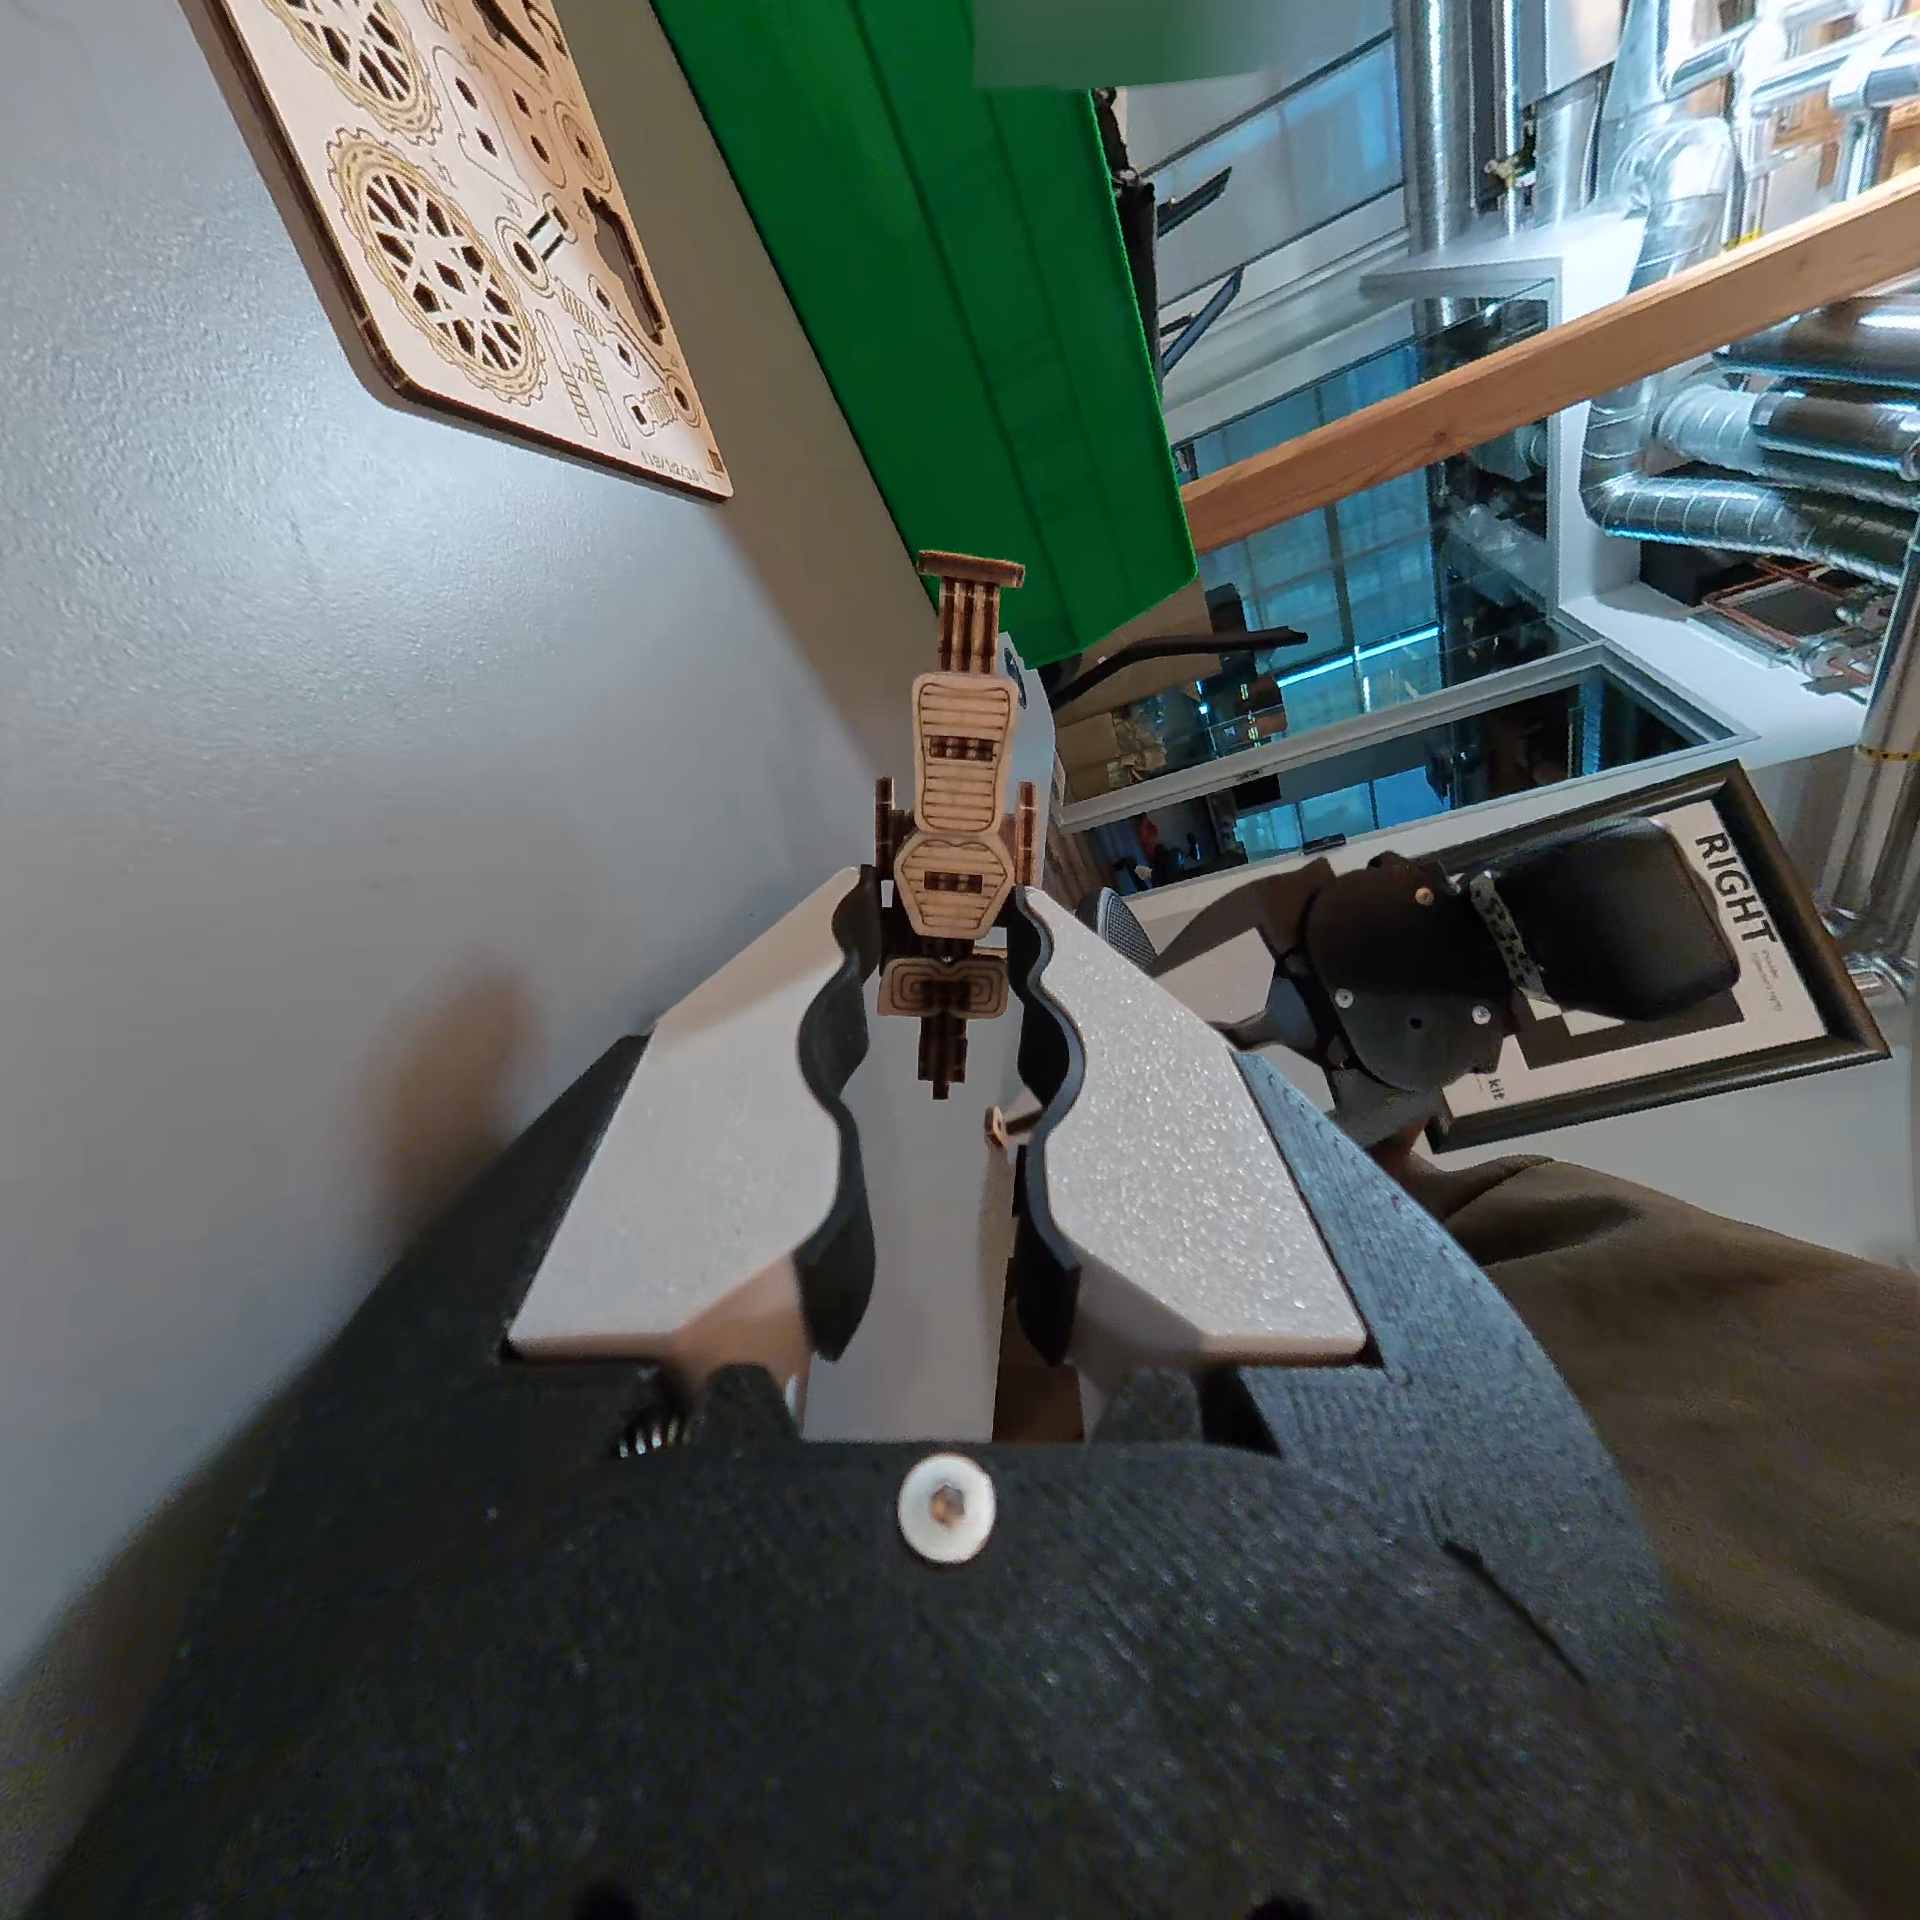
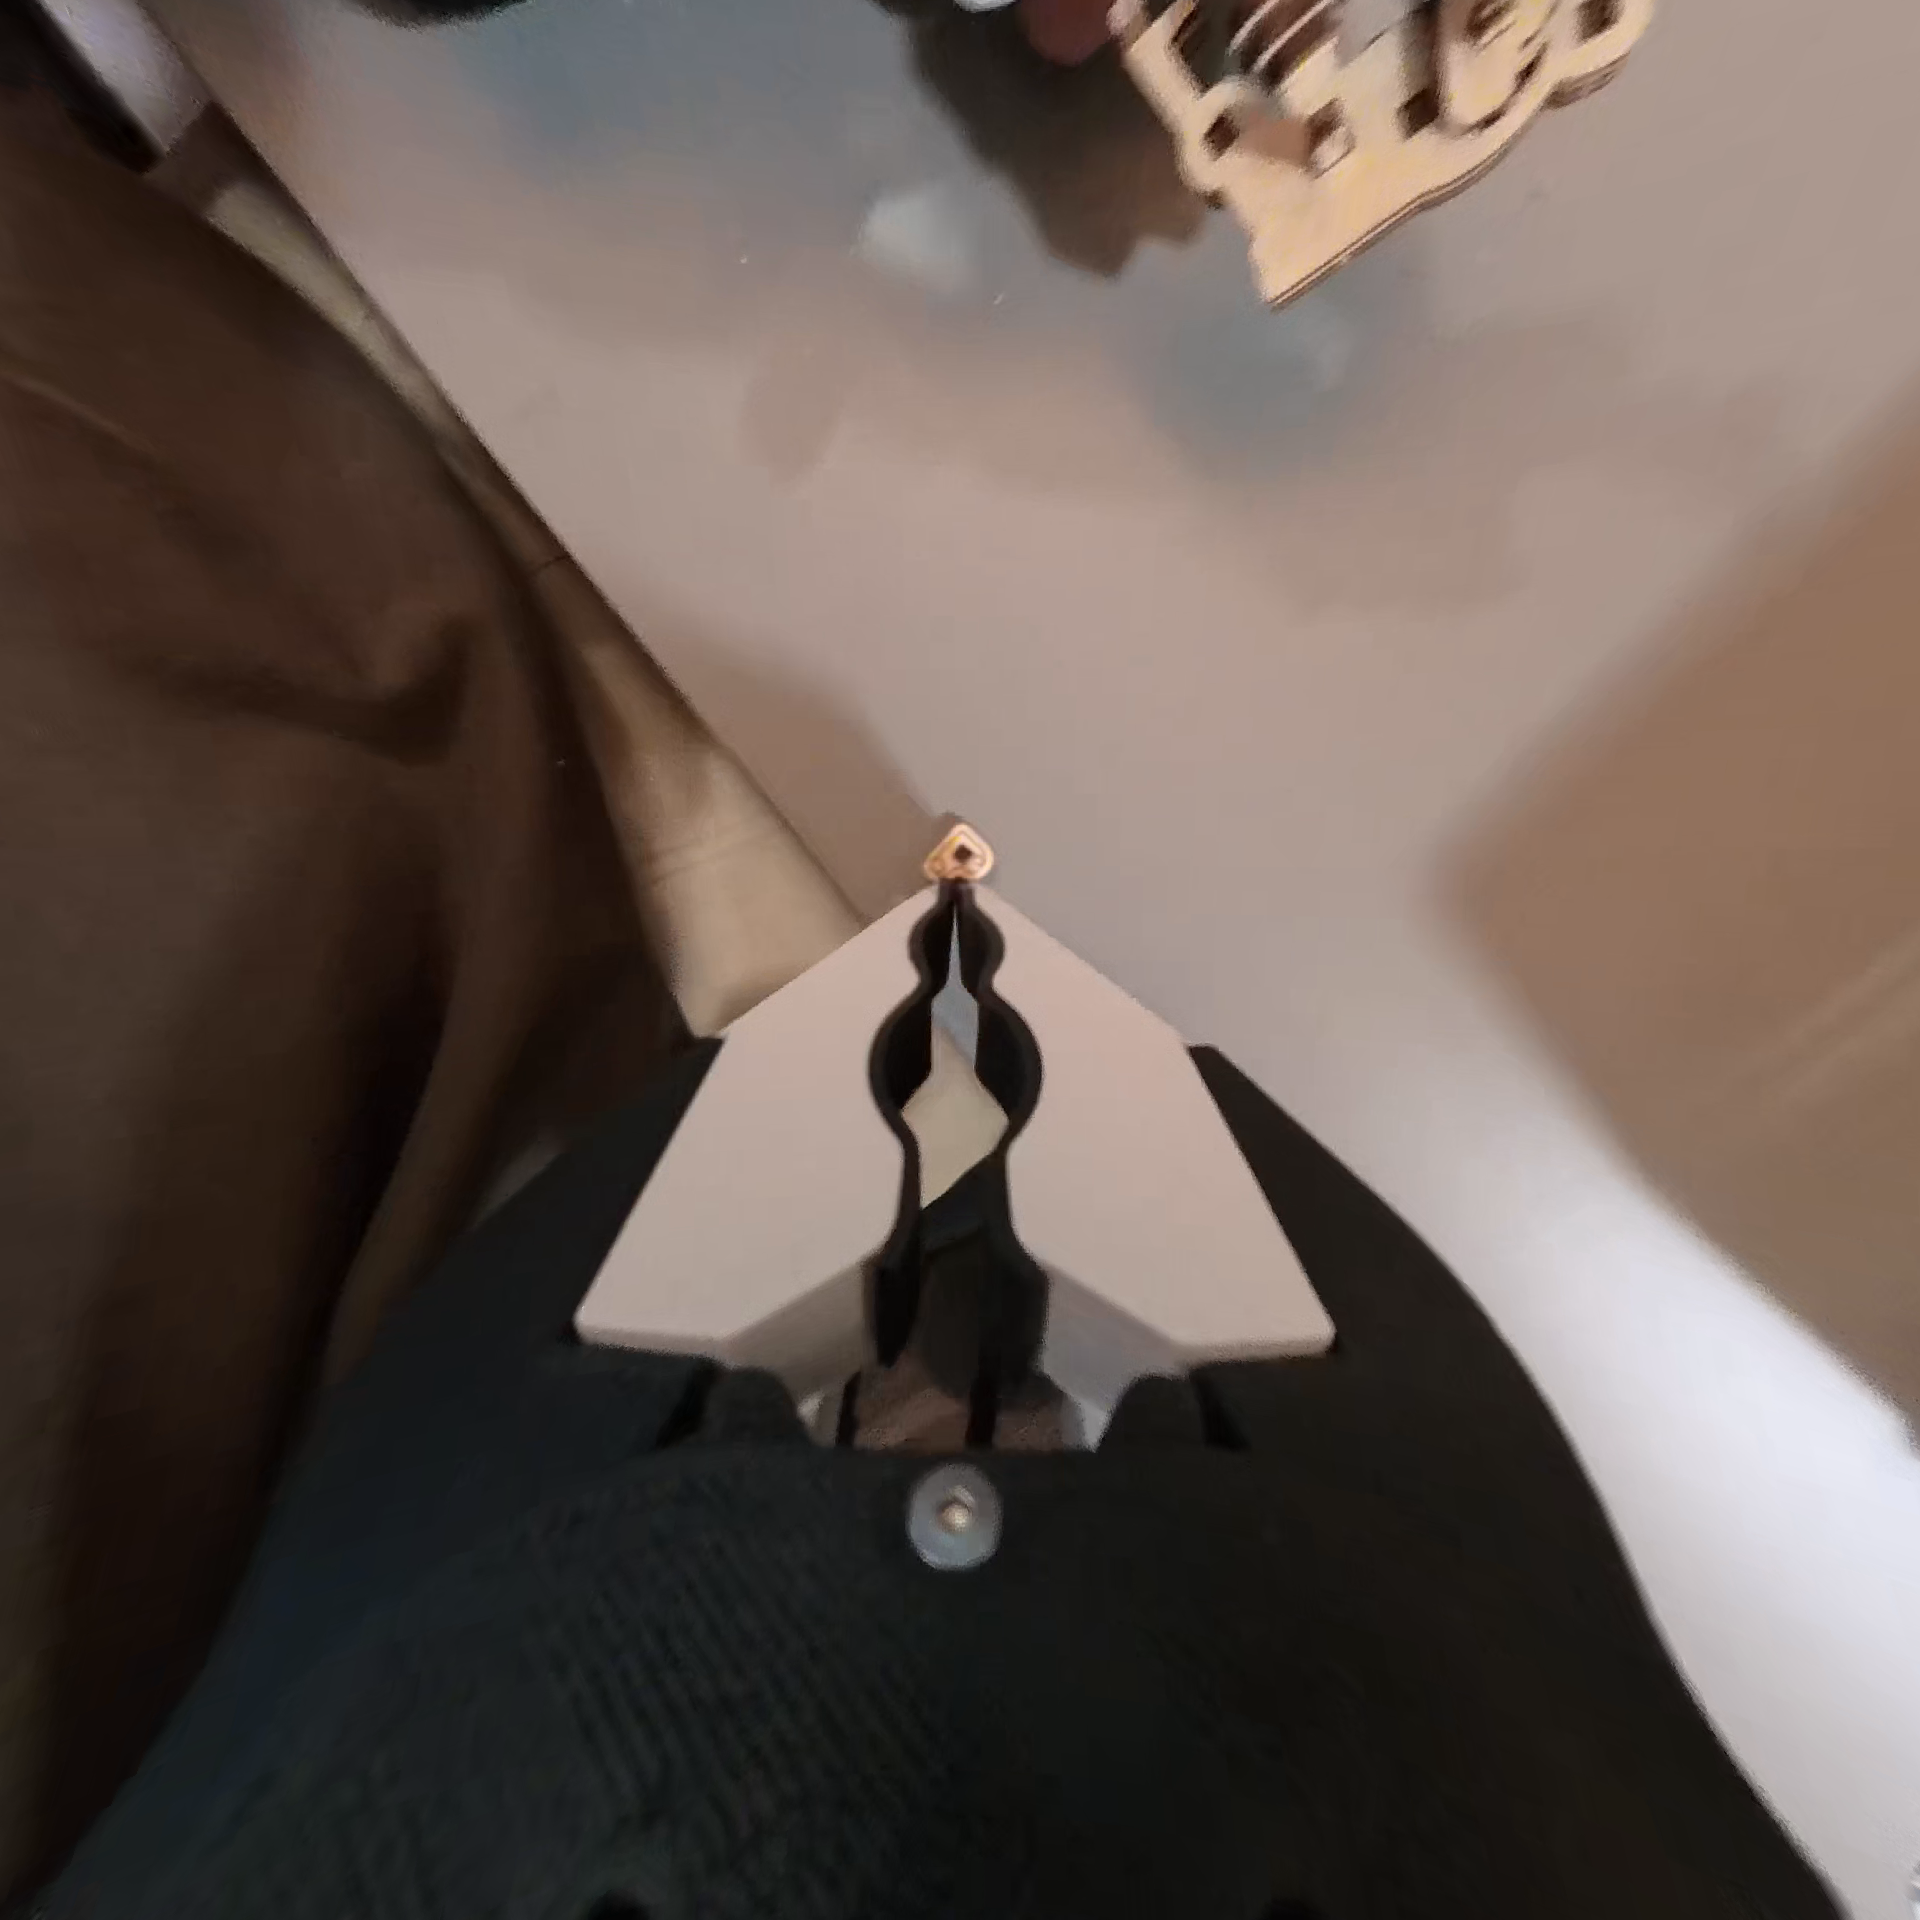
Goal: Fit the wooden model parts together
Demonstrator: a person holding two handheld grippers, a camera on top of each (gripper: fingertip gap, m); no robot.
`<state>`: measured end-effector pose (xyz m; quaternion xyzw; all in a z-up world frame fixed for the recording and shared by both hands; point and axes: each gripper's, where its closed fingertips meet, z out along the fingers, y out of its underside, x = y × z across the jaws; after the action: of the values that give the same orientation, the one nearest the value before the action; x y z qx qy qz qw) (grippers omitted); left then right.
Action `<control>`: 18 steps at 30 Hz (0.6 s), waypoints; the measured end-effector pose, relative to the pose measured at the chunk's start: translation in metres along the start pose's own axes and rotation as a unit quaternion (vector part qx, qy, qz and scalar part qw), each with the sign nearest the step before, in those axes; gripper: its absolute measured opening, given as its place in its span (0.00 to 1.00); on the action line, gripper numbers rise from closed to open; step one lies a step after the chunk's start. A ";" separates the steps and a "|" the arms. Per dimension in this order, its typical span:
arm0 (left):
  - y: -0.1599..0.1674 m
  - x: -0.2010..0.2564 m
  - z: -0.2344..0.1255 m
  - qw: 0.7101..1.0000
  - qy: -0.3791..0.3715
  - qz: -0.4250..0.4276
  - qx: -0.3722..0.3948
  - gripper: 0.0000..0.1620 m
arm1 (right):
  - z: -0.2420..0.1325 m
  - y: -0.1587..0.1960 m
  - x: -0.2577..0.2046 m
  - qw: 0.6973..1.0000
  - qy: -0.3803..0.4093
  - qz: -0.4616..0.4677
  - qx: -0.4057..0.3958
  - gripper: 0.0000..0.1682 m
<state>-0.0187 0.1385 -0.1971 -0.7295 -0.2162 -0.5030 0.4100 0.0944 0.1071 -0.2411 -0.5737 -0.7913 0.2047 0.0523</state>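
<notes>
The step in hand looks like bringing a small part to the sub-assembly so the two can be joined. The left claw [image 1: 940, 914] is narrowed onto a pale laser-cut wooden model assembly [image 1: 958, 821], a slim stack of layered plywood plates with engraved panels and dark burnt edges; the black pads grip it near its lower middle, so its upper end stands clear beyond the tips and a short notched stem hangs back between the fingers. It is held above the pale grey counter [image 1: 260, 727], well apart from the flat plywood parts sheet with cut-out gears [image 1: 457, 239] lying farther off. The right claw [image 2: 958, 902] is pinched almost fully together, its tips clamping a tiny teardrop-shaped wooden piece with a dark square hole [image 2: 962, 858] that pokes just past them. In the right wrist view the assembly appears blurred at the upper edge, still well apart from that small piece, and the left wrist view shows the right tool off to the side. The next move probably calls for turning the small piece so its square hole faces a matching peg or stem on the assembly, then pressing it on straight while the left grip stays firm; which peg it belongs to cannot be told from here. A brown garment [image 2: 208, 727] sits close beside both tools.
</notes>
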 end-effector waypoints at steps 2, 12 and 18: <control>0.001 0.000 0.000 1.000 0.001 0.003 -0.002 0.14 | 0.001 -0.008 0.012 0.999 0.033 -0.014 0.019 0.03; 0.000 0.002 -0.001 1.000 0.012 -0.006 -0.001 0.14 | -0.002 -0.022 0.016 0.992 0.011 0.004 0.122 0.06; 0.001 0.003 0.000 1.000 0.014 -0.005 -0.006 0.13 | -0.002 -0.018 0.010 0.993 -0.003 -0.017 0.115 0.12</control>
<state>-0.0168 0.1374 -0.1952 -0.7236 -0.2115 -0.5166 0.4061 0.0762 0.1123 -0.2341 -0.5501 -0.7719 0.2956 0.1191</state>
